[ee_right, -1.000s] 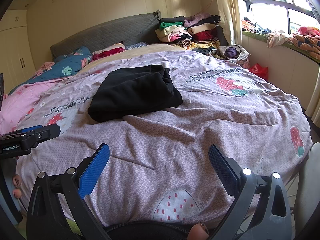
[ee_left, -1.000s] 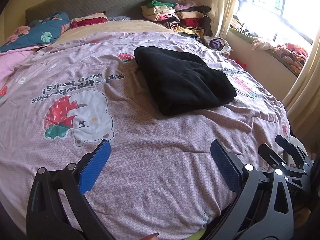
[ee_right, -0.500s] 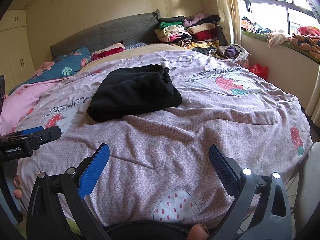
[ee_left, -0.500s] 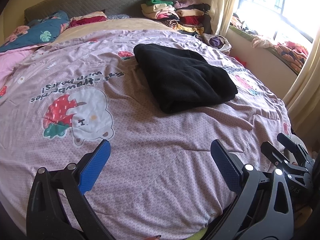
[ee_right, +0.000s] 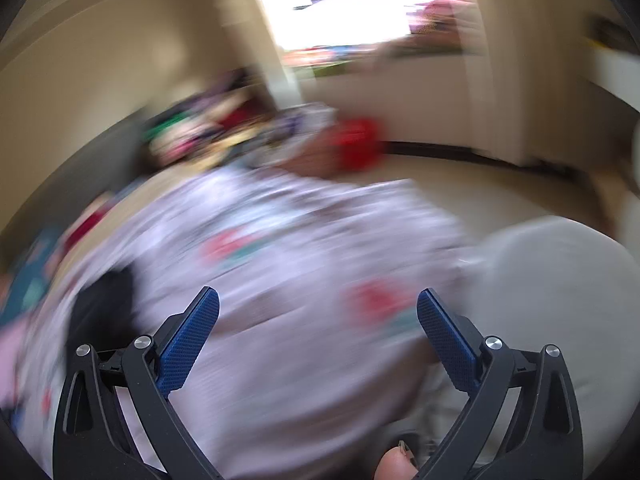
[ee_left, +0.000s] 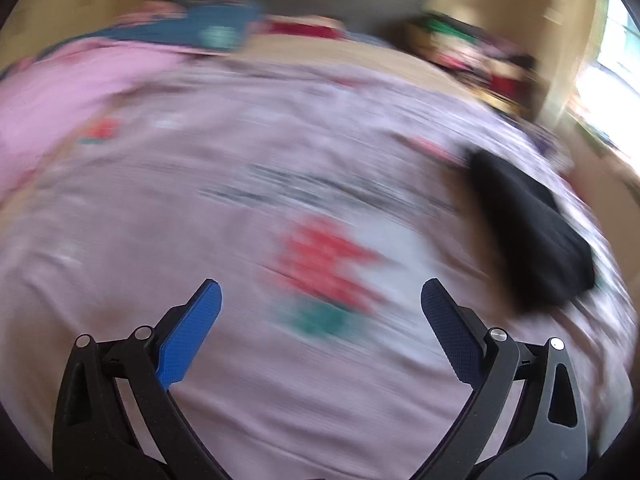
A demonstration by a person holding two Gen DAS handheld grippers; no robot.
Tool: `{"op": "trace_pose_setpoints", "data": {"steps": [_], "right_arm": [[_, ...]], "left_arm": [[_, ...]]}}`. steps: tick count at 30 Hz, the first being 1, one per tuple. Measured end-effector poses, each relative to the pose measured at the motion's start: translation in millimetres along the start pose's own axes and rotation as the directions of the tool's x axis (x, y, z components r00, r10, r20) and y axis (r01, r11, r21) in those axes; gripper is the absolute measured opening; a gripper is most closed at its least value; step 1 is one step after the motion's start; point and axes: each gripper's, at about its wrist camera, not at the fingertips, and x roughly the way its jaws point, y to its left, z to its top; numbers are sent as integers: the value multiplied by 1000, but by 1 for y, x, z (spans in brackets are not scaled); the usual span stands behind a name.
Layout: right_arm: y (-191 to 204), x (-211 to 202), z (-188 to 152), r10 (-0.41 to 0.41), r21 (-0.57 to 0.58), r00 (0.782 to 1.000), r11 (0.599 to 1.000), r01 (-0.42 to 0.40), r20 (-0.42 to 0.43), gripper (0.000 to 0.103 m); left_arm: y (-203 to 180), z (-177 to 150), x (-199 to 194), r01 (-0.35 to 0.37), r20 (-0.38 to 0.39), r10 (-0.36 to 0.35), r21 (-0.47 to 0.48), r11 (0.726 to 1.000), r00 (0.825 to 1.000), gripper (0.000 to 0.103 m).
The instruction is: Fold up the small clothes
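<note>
- Left gripper (ee_left: 320, 300): jaws spread wide, nothing between the blue pads (ee_left: 188, 344); it hangs over the bed cover (ee_left: 200, 240).
- Right gripper (ee_right: 318, 304): jaws also wide apart and empty, above the bed's edge.
- Both views are heavily motion-blurred; fine detail is unreadable.
- Folded black garment (ee_left: 532, 236) lies flat on the bed cover, right of the left gripper and well clear of it. In the right wrist view it is a dark patch (ee_right: 104, 304) at lower left, outside the jaws.
- A red and green print (ee_left: 328, 276) lies on the cover ahead of the left jaws.
- Clothes pile (ee_right: 192, 132) at the far side of the bed, near a red item (ee_right: 358, 144).
- Bright window (ee_right: 360, 4) beyond.
- Pale grey rounded shape (ee_right: 560, 288) right of the right gripper; can't identify it.
</note>
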Motion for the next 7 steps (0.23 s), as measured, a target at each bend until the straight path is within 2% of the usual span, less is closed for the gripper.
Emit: {"op": "trace_pose_setpoints", "data": {"steps": [2, 3, 4, 5, 7], "right_arm": [[-58, 27, 20, -148, 88, 987, 984, 153, -63, 99], [-91, 40, 28, -248, 125, 965, 958, 258, -88, 99], [-118, 51, 33, -344, 140, 932, 923, 358, -117, 99], [-147, 63, 38, -442, 147, 884, 874, 463, -154, 99], [-177, 76, 42, -541, 132, 820, 814, 566, -187, 99]], "left_arm": [[60, 23, 13, -150, 17, 151, -67, 986, 988, 94], [86, 32, 20, -218, 2, 219, -96, 971, 976, 94], [112, 41, 26, -277, -16, 277, -123, 953, 961, 94], [145, 51, 34, -334, -40, 332, -155, 929, 942, 94], [189, 62, 44, -410, -67, 405, -203, 889, 912, 94]]}}
